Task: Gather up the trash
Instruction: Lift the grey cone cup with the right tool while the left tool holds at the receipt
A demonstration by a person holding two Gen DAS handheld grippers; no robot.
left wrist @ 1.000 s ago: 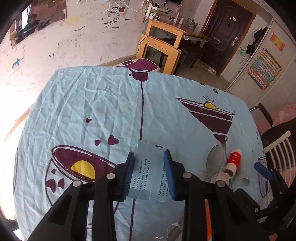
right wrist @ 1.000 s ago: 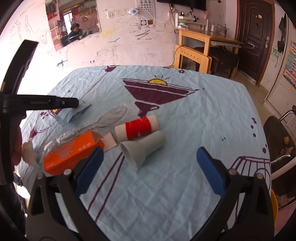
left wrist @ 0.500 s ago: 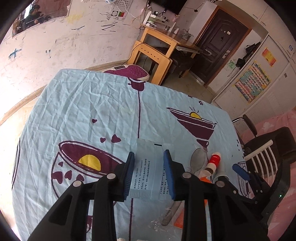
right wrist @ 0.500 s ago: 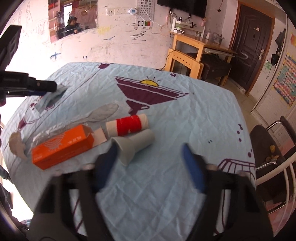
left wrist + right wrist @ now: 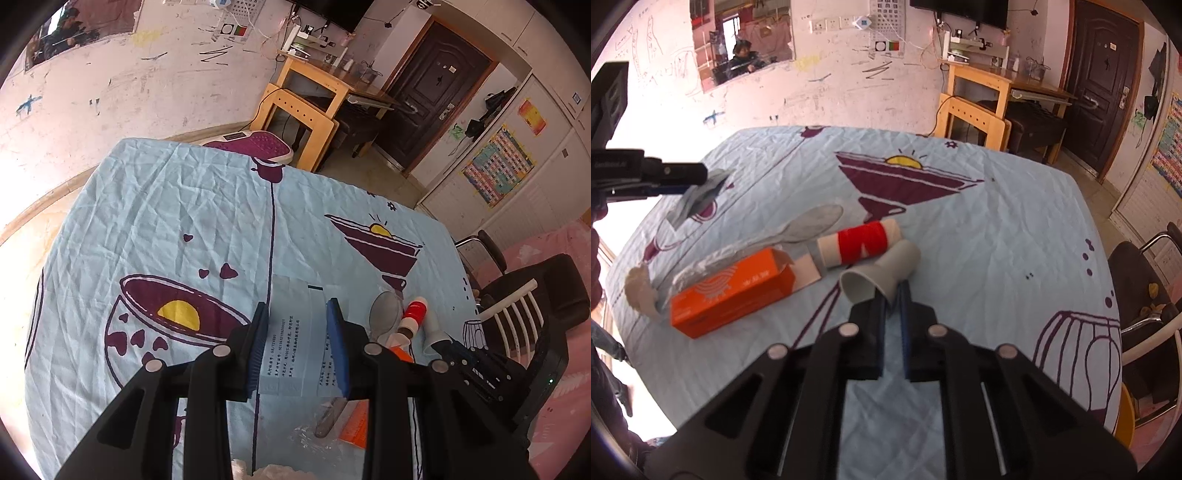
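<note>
While the left tool holds a flat printed packet above the tabletop, the right tool, just closed, pinches the near rim of the grey cup, lying on its side pointing away.

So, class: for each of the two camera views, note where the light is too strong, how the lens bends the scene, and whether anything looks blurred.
Left wrist view: floor at the left edge washed out; tablecloth edges bow, corners black; wrapper print sharp. Right wrist view: glare blows out the left edge beyond the table; door frame curves; orange box and grey cup sharp.
</note>
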